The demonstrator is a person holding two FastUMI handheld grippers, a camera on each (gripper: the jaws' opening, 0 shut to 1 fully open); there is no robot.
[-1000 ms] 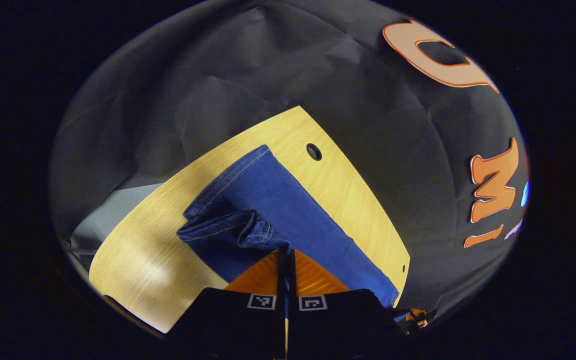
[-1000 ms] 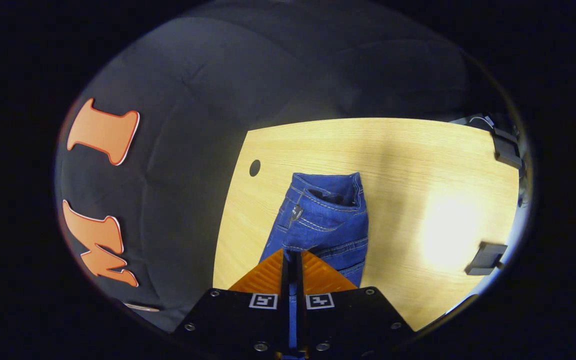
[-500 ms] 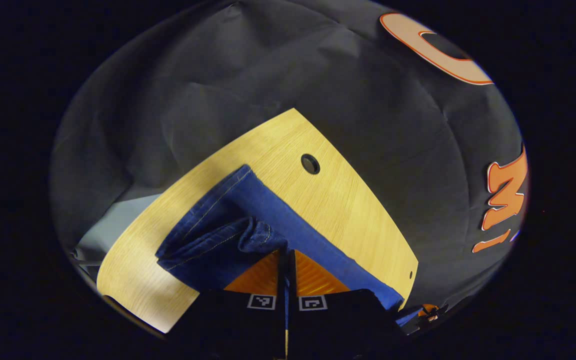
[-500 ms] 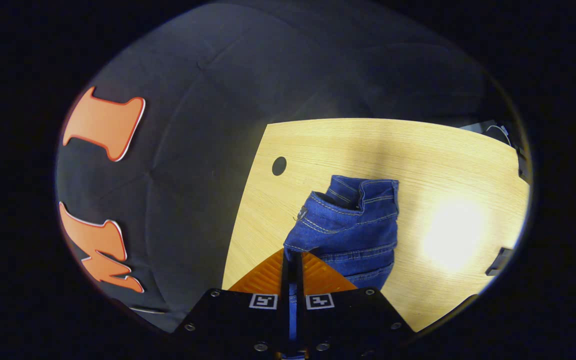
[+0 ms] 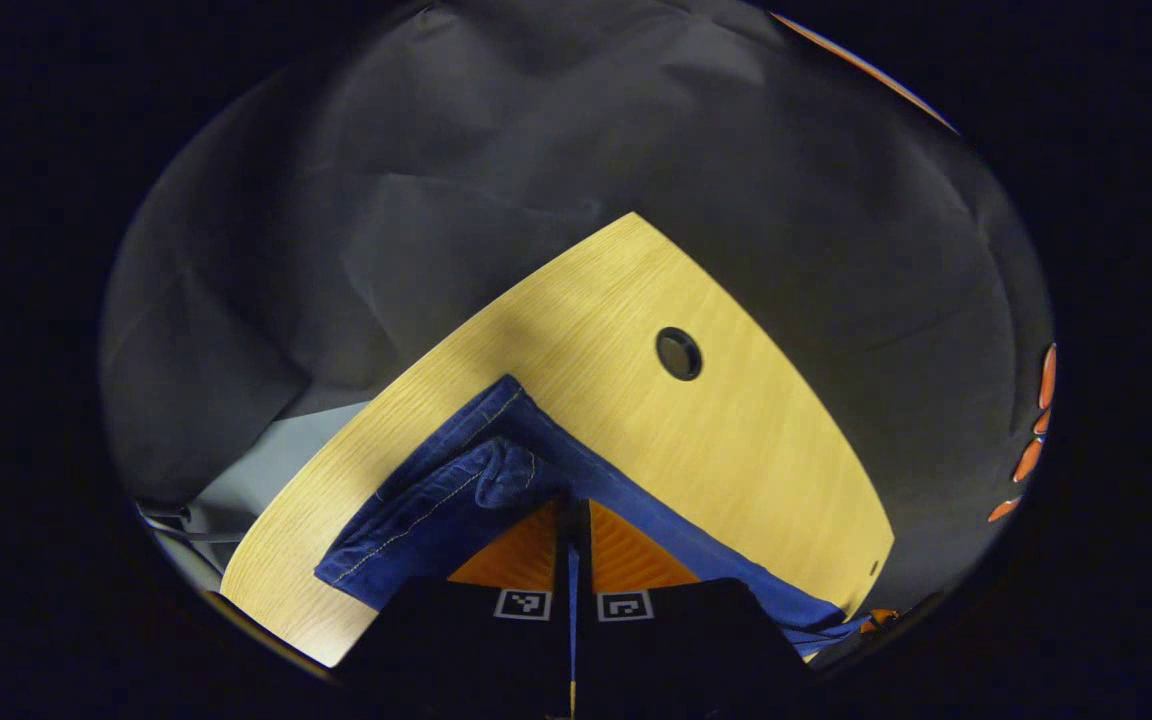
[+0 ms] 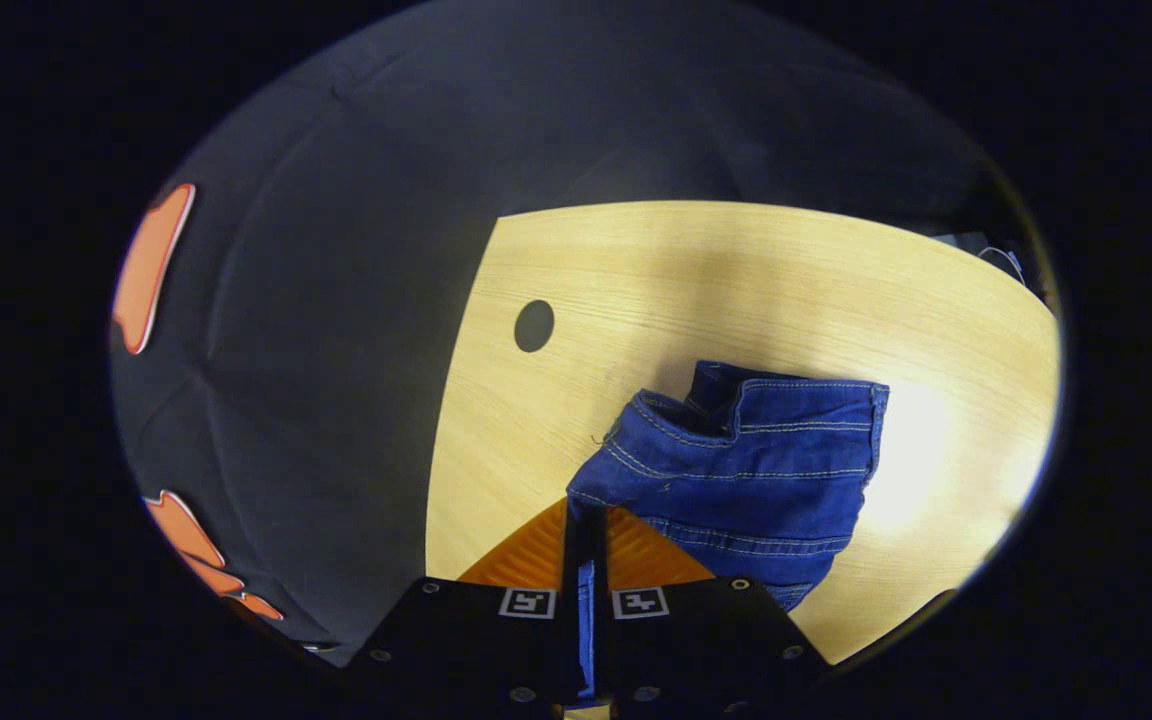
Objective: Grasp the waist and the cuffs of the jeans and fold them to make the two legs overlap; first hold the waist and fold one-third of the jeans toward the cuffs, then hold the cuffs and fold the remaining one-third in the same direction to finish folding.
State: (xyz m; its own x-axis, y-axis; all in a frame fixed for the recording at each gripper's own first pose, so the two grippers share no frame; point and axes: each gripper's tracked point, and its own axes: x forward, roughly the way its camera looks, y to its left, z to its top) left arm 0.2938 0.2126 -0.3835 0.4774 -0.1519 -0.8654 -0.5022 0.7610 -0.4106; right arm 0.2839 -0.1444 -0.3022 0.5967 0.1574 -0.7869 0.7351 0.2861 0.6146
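Observation:
The blue jeans lie on the light wooden table [image 5: 736, 470]. In the left gripper view the cuff end [image 5: 436, 490] sits bunched just ahead of my fingers, and a leg edge [image 5: 716, 555] runs off to the lower right. My left gripper [image 5: 572, 508] is shut on that denim, with blue cloth showing between the fingers. In the right gripper view the waist end [image 6: 756, 460], with its band and seams, spreads to the right on the table [image 6: 696, 280]. My right gripper [image 6: 584, 515] is shut on the fabric at the waist's near left corner.
A round cable hole [image 5: 678, 353] pierces the table near its far edge, seen again as the hole [image 6: 534, 325] in the right gripper view. Grey floor [image 5: 266, 460] and cables [image 5: 171, 515] lie beyond the table's left edge. Black cloth walls stand close behind.
Both grippers stayed shut on the denim while moving. The cuff end drew nearer and lower in the left gripper view. The waist swung right and spread flatter in the right gripper view.

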